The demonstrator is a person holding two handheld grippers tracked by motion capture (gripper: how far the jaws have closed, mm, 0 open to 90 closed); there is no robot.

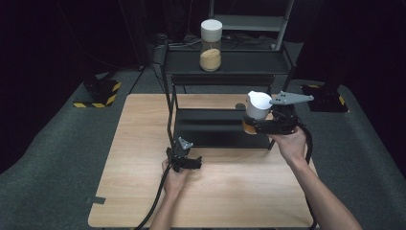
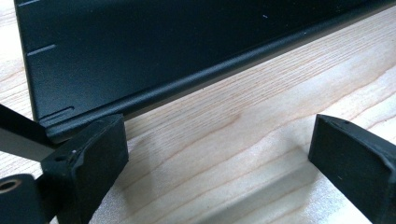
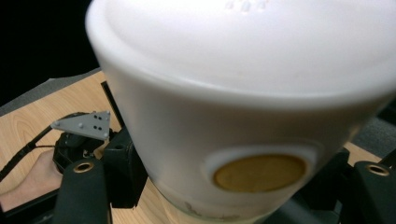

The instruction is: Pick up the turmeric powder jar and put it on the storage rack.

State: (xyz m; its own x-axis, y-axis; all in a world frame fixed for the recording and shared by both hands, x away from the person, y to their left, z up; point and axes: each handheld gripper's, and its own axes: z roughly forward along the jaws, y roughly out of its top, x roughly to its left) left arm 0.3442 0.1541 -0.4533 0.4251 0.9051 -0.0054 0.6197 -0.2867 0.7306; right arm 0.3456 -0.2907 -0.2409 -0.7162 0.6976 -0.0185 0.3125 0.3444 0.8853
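Looking down from the high view, we find the right gripper (image 1: 257, 125) right of centre in the frame, pinching a jar (image 1: 257, 106) with a white lid just above the lower tray of the black shelf rack (image 1: 218, 128). The right gripper view brings that jar (image 3: 243, 116) close: its white lid takes up most of the frame, a round tan window sits low on its side, and the black jaws press it from both sides at the bottom corners.

In the high view we also see a second jar (image 1: 210, 45), white-lidded and part full of tan powder, standing at top centre on the rack's upper shelf; neither gripper view covers it.

The left gripper (image 1: 184, 160) rests low at the frame's centre on the wooden counter (image 1: 143, 143), just beside the rack's front left leg. Its own view shows the jaws spread wide with only bare counter (image 2: 224, 154) between them, and the rack's dark lower edge (image 2: 154, 88) running across the upper frame, touching or nearly touching one jaw.

Bare wood lies open across the lower half of the high view, between the two forearms and out to the front edge.
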